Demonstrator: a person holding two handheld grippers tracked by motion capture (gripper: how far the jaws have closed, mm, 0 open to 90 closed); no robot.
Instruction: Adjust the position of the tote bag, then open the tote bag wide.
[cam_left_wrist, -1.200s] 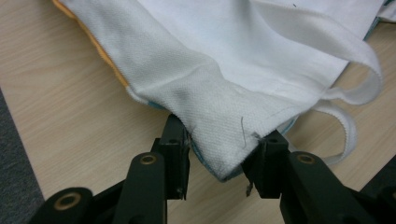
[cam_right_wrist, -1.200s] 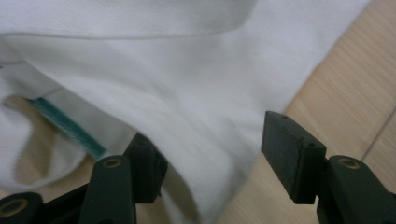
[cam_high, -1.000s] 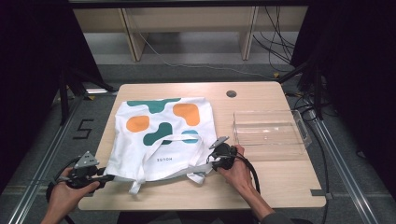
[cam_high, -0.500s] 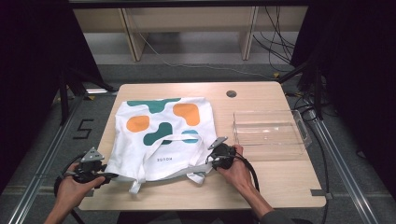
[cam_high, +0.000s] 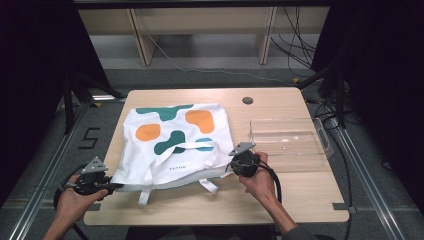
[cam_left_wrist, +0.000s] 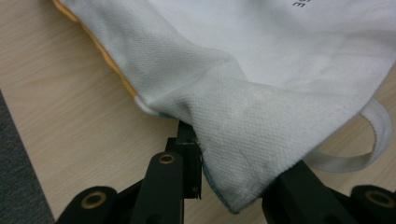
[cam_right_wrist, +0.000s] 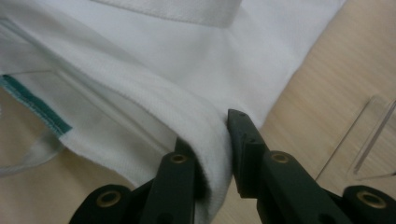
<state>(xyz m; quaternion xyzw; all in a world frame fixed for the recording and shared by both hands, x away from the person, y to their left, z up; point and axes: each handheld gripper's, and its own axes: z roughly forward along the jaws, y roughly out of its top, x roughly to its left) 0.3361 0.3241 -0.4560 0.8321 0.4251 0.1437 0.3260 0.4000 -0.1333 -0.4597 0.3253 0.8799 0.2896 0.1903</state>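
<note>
Left gripper (cam_left_wrist: 224, 186) and right gripper (cam_right_wrist: 215, 154) each pinch 1 near corner of the bag (cam_high: 175, 135), its mouth edge stretched between them

The tote bag (cam_high: 172, 142) lies flat on the desk (cam_high: 300, 200), left of centre, its handles (cam_high: 190, 150) across its near half. At three o'clock from it, just beside, sits the clear tray (cam_high: 290, 142). The left gripper (cam_high: 107, 187) is at the bag's seven o'clock corner, the right gripper (cam_high: 231, 167) at its four o'clock corner. A cable port (cam_high: 247, 100) lies toward one o'clock, near the far edge.
</note>
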